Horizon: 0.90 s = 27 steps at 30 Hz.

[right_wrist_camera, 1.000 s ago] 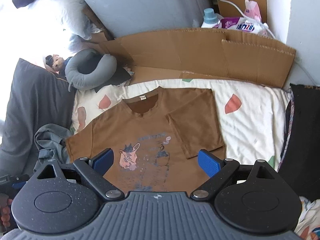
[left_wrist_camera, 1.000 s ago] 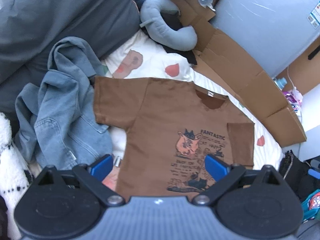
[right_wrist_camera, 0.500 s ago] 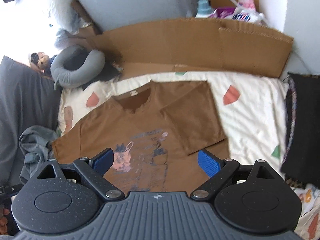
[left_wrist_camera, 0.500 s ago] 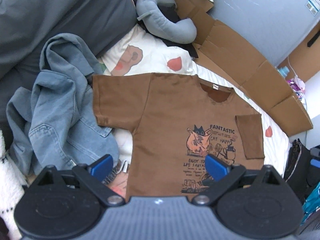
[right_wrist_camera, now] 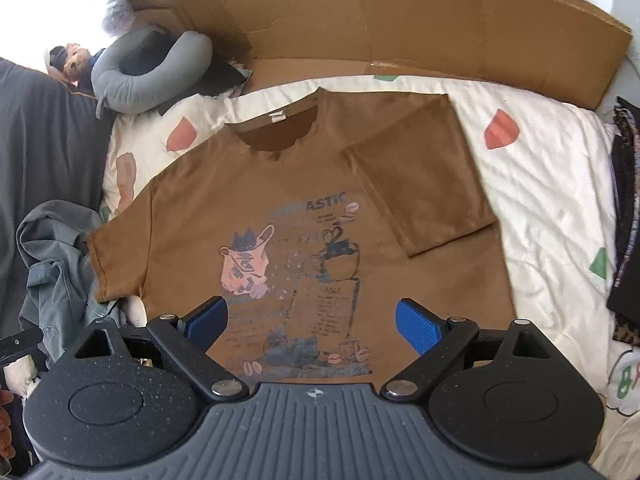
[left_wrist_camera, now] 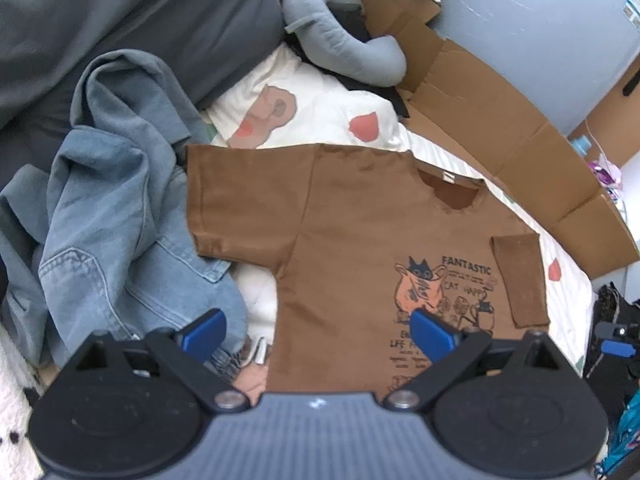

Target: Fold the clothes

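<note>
A brown T-shirt (left_wrist_camera: 360,240) with a cat print lies flat, front up, on the white bedcover (left_wrist_camera: 312,120); it also shows in the right wrist view (right_wrist_camera: 304,208). Its right sleeve (right_wrist_camera: 420,184) is folded in over the chest; its left sleeve (left_wrist_camera: 240,196) lies spread out. My left gripper (left_wrist_camera: 318,330) is open and empty above the shirt's lower left side. My right gripper (right_wrist_camera: 312,322) is open and empty above the shirt's hem.
Crumpled blue denim clothing (left_wrist_camera: 104,200) lies beside the left sleeve. A grey neck pillow (left_wrist_camera: 340,44) and flattened cardboard (right_wrist_camera: 400,28) lie behind the shirt. A dark grey duvet (left_wrist_camera: 120,20) is at the left. Dark fabric (right_wrist_camera: 624,216) lies at the right bed edge.
Both grippers have moved closer to the shirt, so it looks larger in both views. The shirt has not moved; both grippers stay open.
</note>
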Motion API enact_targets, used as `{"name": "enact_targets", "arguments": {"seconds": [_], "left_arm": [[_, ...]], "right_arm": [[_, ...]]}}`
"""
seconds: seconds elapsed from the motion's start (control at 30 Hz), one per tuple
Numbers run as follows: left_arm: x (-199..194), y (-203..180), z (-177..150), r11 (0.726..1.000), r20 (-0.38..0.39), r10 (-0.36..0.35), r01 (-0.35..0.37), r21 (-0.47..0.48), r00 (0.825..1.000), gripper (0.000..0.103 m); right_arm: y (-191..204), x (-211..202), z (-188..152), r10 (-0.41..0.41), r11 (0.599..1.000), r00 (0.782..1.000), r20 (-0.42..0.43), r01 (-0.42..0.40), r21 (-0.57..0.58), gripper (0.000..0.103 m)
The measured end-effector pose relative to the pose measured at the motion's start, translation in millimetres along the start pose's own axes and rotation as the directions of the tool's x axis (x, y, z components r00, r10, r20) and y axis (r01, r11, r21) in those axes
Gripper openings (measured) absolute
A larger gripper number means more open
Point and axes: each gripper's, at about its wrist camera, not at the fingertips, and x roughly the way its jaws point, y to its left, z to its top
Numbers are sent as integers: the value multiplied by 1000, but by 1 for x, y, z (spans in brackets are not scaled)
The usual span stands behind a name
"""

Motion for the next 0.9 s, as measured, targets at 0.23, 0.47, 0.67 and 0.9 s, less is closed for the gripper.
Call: {"name": "enact_targets", "arguments": {"seconds": [0.23, 0.47, 0.67, 0.9], "left_arm": [[3, 17, -2, 1000, 73, 26, -25, -9, 997, 98], [10, 29, -5, 1000, 98, 20, -18, -26, 995, 94], [17, 38, -5, 999, 109, -6, 10, -35, 994, 84], [38, 51, -3, 995, 120, -13, 24, -96, 993, 75]], "right_arm": [[12, 23, -1, 25, 999, 1000, -7, -25, -28, 95], [33, 39, -8, 87, 992, 996, -1, -86, -88, 95], [44, 51, -13, 94, 988, 996, 0, -93, -122, 95], [53, 59, -17, 161, 981, 986, 38, -156, -116, 95]]}}
